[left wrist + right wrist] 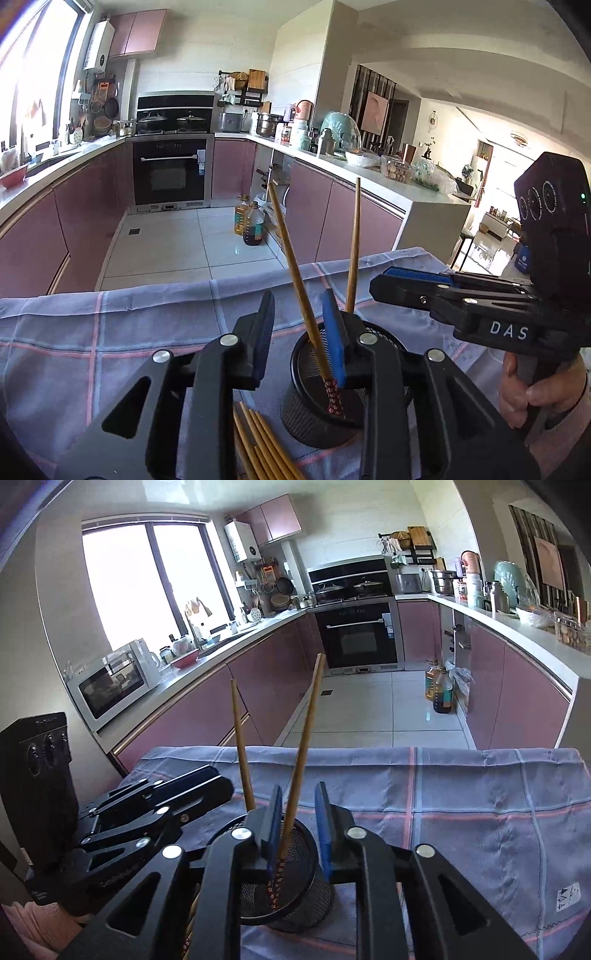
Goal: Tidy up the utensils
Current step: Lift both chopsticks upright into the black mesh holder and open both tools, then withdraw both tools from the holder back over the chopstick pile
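A black mesh cup [317,413] [295,904] stands on the checked tablecloth [110,350] [461,812] with two chopsticks upright in it. In the left wrist view my left gripper [298,295] is open just above the cup's rim. A patterned-end chopstick [295,266] runs between its fingers and leans close to the blue right pad [334,339]. The second chopstick [354,240] rises behind that finger. In the right wrist view my right gripper [298,788] is open over the same cup. A chopstick [304,738] stands between its fingers, and the other chopstick [242,757] stands to the left.
Several loose chopsticks [258,443] lie on the cloth left of the cup. Each gripper shows in the other's view, the right gripper [376,282] and the left gripper [218,779] close together. A hand [517,391] grips the right handle. Beyond the table's far edge [369,751] is tiled floor with oil bottles [251,221].
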Action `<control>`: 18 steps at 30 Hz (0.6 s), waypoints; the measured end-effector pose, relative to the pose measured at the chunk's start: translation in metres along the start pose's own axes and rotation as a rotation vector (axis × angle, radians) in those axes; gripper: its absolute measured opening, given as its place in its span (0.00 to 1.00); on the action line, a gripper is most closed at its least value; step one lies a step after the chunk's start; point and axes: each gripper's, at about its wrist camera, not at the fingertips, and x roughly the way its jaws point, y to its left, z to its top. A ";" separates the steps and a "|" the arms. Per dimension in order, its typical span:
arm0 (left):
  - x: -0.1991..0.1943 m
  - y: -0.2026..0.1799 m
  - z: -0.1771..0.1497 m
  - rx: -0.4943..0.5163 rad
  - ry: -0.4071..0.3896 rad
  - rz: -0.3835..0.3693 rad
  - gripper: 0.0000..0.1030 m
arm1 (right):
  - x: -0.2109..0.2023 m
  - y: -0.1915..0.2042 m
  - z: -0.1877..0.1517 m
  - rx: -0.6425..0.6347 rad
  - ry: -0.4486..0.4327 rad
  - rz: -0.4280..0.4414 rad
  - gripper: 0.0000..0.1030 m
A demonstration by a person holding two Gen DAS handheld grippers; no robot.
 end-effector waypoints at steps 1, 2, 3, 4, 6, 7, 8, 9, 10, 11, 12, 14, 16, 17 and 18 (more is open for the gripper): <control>-0.006 0.002 0.000 0.006 -0.003 0.005 0.31 | -0.004 0.001 0.000 -0.003 -0.009 -0.006 0.28; -0.012 0.005 -0.002 0.014 -0.006 0.010 0.35 | -0.009 0.002 -0.002 -0.006 -0.018 -0.006 0.28; -0.021 0.006 -0.004 0.021 -0.010 0.014 0.39 | -0.014 0.004 -0.002 -0.011 -0.026 0.000 0.28; -0.028 0.009 -0.006 0.026 -0.011 0.019 0.41 | -0.020 0.007 -0.004 -0.021 -0.036 0.010 0.29; -0.045 0.015 -0.015 0.026 -0.010 0.024 0.45 | -0.032 0.017 -0.008 -0.042 -0.047 0.034 0.31; -0.053 0.018 -0.020 0.025 -0.003 0.026 0.45 | -0.037 0.023 -0.012 -0.054 -0.052 0.052 0.31; -0.058 0.022 -0.024 0.024 0.010 0.029 0.47 | -0.042 0.028 -0.016 -0.066 -0.054 0.070 0.33; -0.064 0.025 -0.029 0.024 0.024 0.034 0.49 | -0.046 0.035 -0.021 -0.080 -0.051 0.090 0.34; -0.068 0.028 -0.036 0.023 0.041 0.040 0.49 | -0.047 0.042 -0.027 -0.093 -0.040 0.108 0.35; -0.072 0.033 -0.043 0.021 0.059 0.044 0.49 | -0.047 0.046 -0.032 -0.104 -0.026 0.122 0.35; -0.075 0.036 -0.050 0.021 0.078 0.048 0.50 | -0.045 0.053 -0.041 -0.116 0.000 0.139 0.35; -0.079 0.043 -0.066 0.022 0.122 0.065 0.50 | -0.036 0.062 -0.058 -0.131 0.058 0.155 0.35; -0.079 0.049 -0.082 0.010 0.164 0.073 0.50 | -0.024 0.068 -0.073 -0.129 0.115 0.166 0.35; -0.078 0.052 -0.089 0.001 0.183 0.075 0.50 | -0.016 0.070 -0.081 -0.120 0.149 0.174 0.35; -0.078 0.057 -0.098 -0.009 0.204 0.078 0.50 | -0.011 0.072 -0.087 -0.114 0.172 0.176 0.35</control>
